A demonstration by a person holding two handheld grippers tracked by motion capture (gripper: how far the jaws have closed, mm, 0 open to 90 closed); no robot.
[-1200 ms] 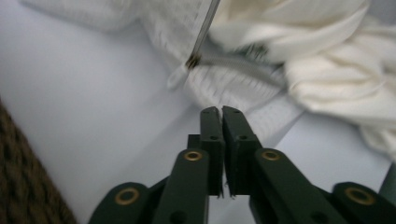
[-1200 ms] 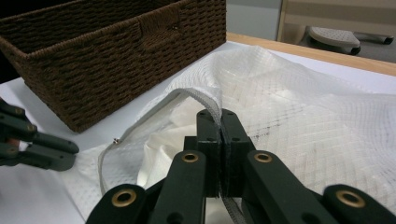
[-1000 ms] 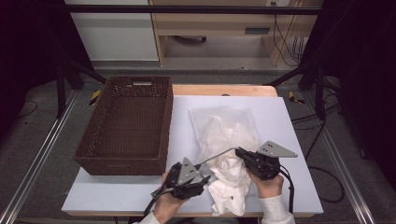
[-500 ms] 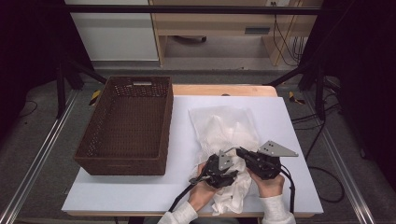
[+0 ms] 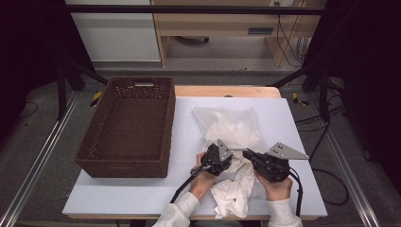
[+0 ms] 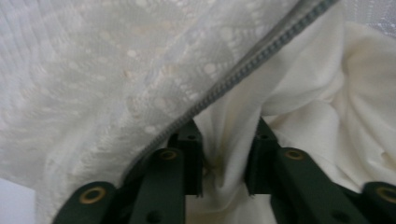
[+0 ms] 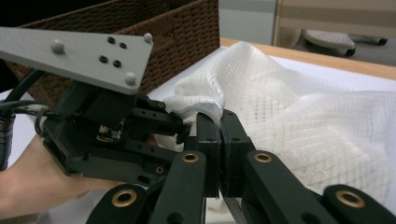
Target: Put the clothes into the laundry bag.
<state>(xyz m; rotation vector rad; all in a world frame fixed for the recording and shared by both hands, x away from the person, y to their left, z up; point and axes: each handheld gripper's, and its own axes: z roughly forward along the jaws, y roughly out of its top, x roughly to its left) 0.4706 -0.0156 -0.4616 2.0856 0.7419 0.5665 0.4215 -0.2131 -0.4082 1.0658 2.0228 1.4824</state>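
The work in hand is a white mesh laundry bag (image 5: 231,125) lying on the white table (image 5: 293,123) to the right of the wicker basket (image 5: 127,127), with a white garment (image 5: 234,189) spilling from its near end toward the table's front edge.

The right gripper (image 7: 219,126) has its jaws pressed together on the bag's zipper edge (image 7: 201,109), holding the mouth up. The left gripper (image 6: 224,154) has its jaws apart, with a fold of the garment (image 6: 299,93) standing between them; it is not yet pinched. The grey zipper (image 6: 247,70) runs diagonally just above the left jaw.

Risks, as judged:
1. The left jaw sits against the zipper tape and mesh. If it closes here it may catch the mesh together with the fabric, so bag and garment move as 1 and do not separate
2. The right gripper holds only a thin edge. A firm tug on the garment could pull this out of its jaws, and the mouth would collapse
3. The garment hangs near the front edge; loose cloth could slide off the table
4. The 2 grippers work close together; a careless turn could knock one against the other

Markings: no brand, label or legible writing shows on the bag, garment, basket or grippers
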